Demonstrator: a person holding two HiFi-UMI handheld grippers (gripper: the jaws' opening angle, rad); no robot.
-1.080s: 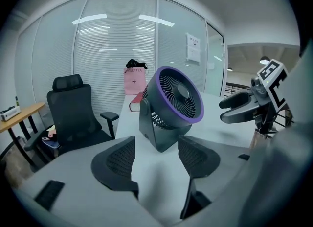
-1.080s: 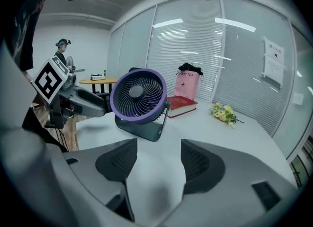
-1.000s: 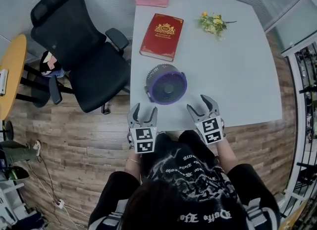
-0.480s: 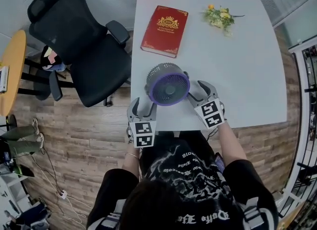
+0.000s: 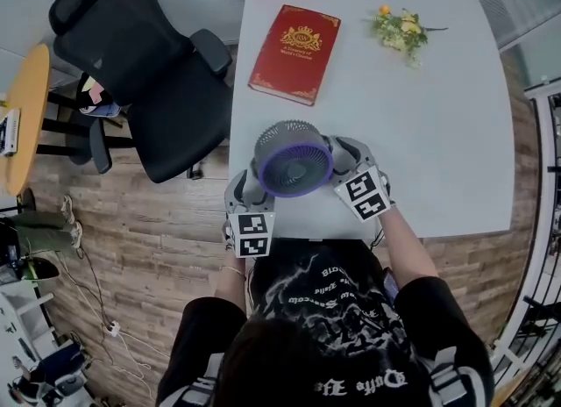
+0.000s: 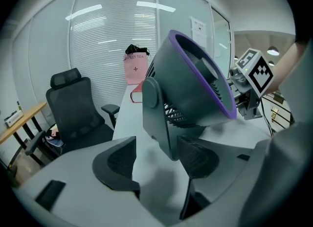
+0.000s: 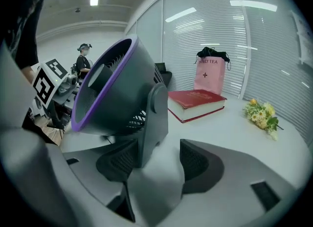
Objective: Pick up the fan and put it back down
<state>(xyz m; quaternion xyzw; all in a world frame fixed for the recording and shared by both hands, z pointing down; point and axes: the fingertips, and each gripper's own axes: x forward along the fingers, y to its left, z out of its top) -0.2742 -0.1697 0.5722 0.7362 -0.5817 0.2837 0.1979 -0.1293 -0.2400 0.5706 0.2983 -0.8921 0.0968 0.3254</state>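
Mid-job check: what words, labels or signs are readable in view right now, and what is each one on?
"LLY TEA", with a cross below it and the first letters unclear: pink bag.
Gold crest and lettering on the red book: too small to read.
Gothic print on the person's shirt: not legible.
Paper notice: too small to read.

An office: swivel chair (image 5: 131, 63), white table (image 5: 421, 133), glass partitions (image 6: 112, 40) with blinds.
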